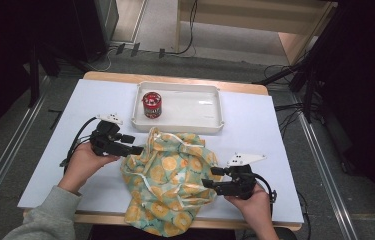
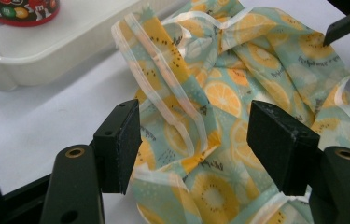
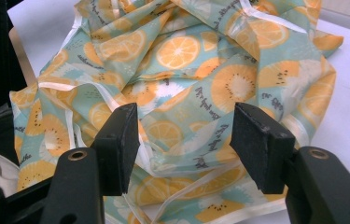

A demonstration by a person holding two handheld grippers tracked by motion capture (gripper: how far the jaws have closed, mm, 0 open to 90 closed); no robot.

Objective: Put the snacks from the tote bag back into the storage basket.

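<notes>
A crumpled cloth bag (image 1: 170, 177) printed with orange and kiwi slices on pale green lies on the white table, its lower part hanging over the front edge. My left gripper (image 1: 137, 147) stands open at the bag's left side; the left gripper view shows the cloth (image 2: 219, 107) between and beyond the jaws. At the bag's right side my right gripper (image 1: 210, 179) is open too, and the fabric (image 3: 186, 88) spreads in front of its jaws. Neither holds the cloth.
A white tray (image 1: 210, 122) sits behind the bag with a red candy tub (image 1: 152, 104) upright in its left end. The tray's corner (image 2: 4, 70) is close on the left in the left gripper view. Bare table (image 1: 55, 165) lies to the left.
</notes>
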